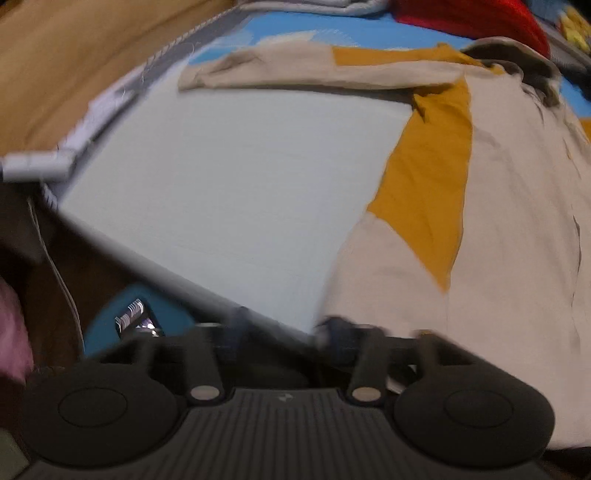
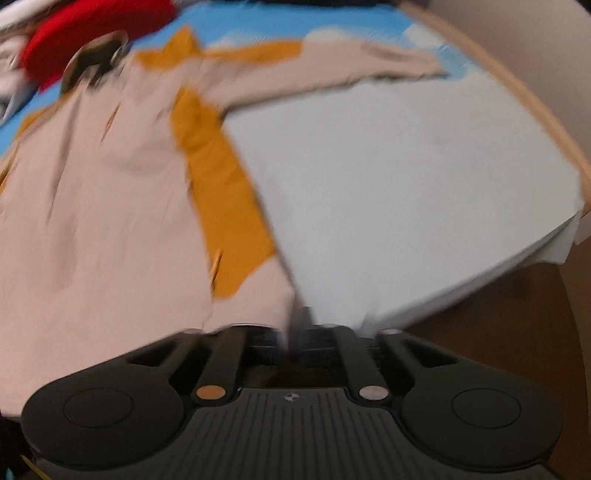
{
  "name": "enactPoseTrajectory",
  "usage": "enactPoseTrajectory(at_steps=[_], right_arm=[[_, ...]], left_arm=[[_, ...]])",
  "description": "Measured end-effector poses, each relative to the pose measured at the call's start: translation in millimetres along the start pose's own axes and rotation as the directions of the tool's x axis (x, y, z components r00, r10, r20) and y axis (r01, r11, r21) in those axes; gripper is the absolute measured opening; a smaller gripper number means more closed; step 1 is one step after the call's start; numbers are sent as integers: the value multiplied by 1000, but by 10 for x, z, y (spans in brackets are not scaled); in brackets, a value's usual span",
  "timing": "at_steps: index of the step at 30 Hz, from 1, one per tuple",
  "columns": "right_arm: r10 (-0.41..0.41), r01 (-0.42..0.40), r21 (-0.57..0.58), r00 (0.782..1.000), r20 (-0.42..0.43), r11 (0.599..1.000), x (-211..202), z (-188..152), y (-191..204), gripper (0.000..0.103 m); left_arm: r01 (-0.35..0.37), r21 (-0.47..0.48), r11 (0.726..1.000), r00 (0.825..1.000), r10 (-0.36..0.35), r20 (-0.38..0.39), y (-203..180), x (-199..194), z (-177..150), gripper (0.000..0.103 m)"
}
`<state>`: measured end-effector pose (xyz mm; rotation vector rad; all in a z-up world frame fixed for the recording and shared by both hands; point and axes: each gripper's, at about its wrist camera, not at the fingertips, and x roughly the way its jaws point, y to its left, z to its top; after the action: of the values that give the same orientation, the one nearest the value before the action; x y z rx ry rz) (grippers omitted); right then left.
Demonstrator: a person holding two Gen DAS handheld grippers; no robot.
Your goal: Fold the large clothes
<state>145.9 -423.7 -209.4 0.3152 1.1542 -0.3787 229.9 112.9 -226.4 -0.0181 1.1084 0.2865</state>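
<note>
Blurred bedsheet under shirt, fingertips indistinct.

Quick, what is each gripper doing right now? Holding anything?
Left gripper: open, holding nothing.
Right gripper: at the corner of the beige shirt; too blurred to tell.

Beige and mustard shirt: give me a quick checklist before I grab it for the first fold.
1. Shirt laid out flat on the pale sheet: ok.
2. Long sleeve spread out to the side, not tucked under: ok.
3. Left gripper free of cloth: ok, nothing between the fingers.
4. Right gripper free of cloth: cannot tell, the hem corner is blurred at its fingertips.
5. Red garment clear of the shirt: cannot tell, it lies close to the collar.
</note>
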Motion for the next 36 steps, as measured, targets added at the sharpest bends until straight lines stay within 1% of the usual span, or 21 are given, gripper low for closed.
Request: enactPoseTrajectory(at_steps=[1, 2, 3, 5, 7, 9, 10, 11, 12, 14, 15, 17, 18, 19, 21, 23, 25, 28, 31, 35, 36], right_arm=[[17, -16, -29, 999, 35, 999, -146, -60, 30, 55], [29, -24, -62, 996, 79, 998, -341, -111, 48, 56], [43, -36, -76, 994, 104, 996, -499, -118, 36, 56], [128, -119, -61, 978, 164, 991, -921, -81, -76, 56], [221, -217, -41, 946, 236, 975, -1393, 29, -217, 56], [278, -286, -29, 895, 349, 958, -1912, 206, -370, 61], [283, -303, -21, 859, 426, 953, -2153, 307, -451, 65], [255, -300, 4, 816, 518, 954, -2390, 421, -539, 77], [206, -284, 40, 779, 592, 958, -2545, 526, -607, 88], [115, -256, 104, 714, 691, 961, -2675, 806, -753, 91], [78, -248, 141, 703, 707, 958, -2642, 966, -822, 91], [51, -290, 226, 710, 702, 930, -2351, 1374, -1024, 91], [62, -327, 266, 727, 683, 907, -2115, 1581, -1141, 91], [73, -358, 316, 755, 652, 878, -1791, 1815, -1263, 91], [55, -347, 406, 813, 580, 845, -1128, 2183, -1447, 91], [17, -289, 490, 873, 487, 822, -346, 2521, -1551, 91], [-20, -222, 539, 913, 408, 813, 346, 2781, -1596, 90], [-43, -192, 610, 936, 349, 769, 1202, 3076, -1565, 85], [-97, -168, 686, 939, 329, 708, 1844, 3264, -1694, 84], [-117, -100, 716, 962, 247, 691, 2628, 3543, -1764, 84], [-129, -76, 703, 964, 233, 707, 2735, 3554, -1782, 69]], left_arm=[[13, -31, 999, 999, -12, 40, 61, -118, -19, 79], [-7, -47, 999, 996, 11, 84, 96, -236, -30, 93], [-19, -59, 998, 991, 27, 133, 129, -365, -34, 100], [-12, -80, 997, 973, 30, 229, 189, -641, -15, 101], [11, -118, 993, 956, 24, 292, 239, -917, 90, 101], [56, -166, 985, 935, 7, 356, 297, -1215, 235, 102], [84, -188, 979, 922, -4, 387, 307, -1394, 309, 103], [112, -201, 973, 908, -18, 418, 275, -1550, 431, 103], [154, -203, 967, 886, -44, 461, 260, -1721, 512, 103], [192, -185, 964, 855, -72, 513, 190, -1979, 692, 103], [195, -173, 966, 846, -76, 527, 124, -2058, 772, 103], [190, -164, 968, 844, -75, 531, 4, -2104, 944, 103], [184, -171, 968, 849, -69, 524, -58, -2080, 1000, 103], [170, -182, 969, 859, -55, 509, -142, -2012, 1059, 103], [111, -217, 970, 891, -1, 454, -308, -1780, 1191, 103], [43, -275, 961, 931, 61, 360, -472, -1474, 1313, 103], [18, -298, 954, 958, 68, 277, -605, -1153, 1407, 103], [-54, -300, 952, 976, 113, 185, -865, -729, 1557, 103], [-112, -318, 941, 973, 169, 156, -992, -360, 1662, 103], [-167, -332, 928, 965, 223, 135, -1125, 67, 1845, 103], [-181, -332, 926, 964, 233, 126, -1175, 171, 1892, 103]])
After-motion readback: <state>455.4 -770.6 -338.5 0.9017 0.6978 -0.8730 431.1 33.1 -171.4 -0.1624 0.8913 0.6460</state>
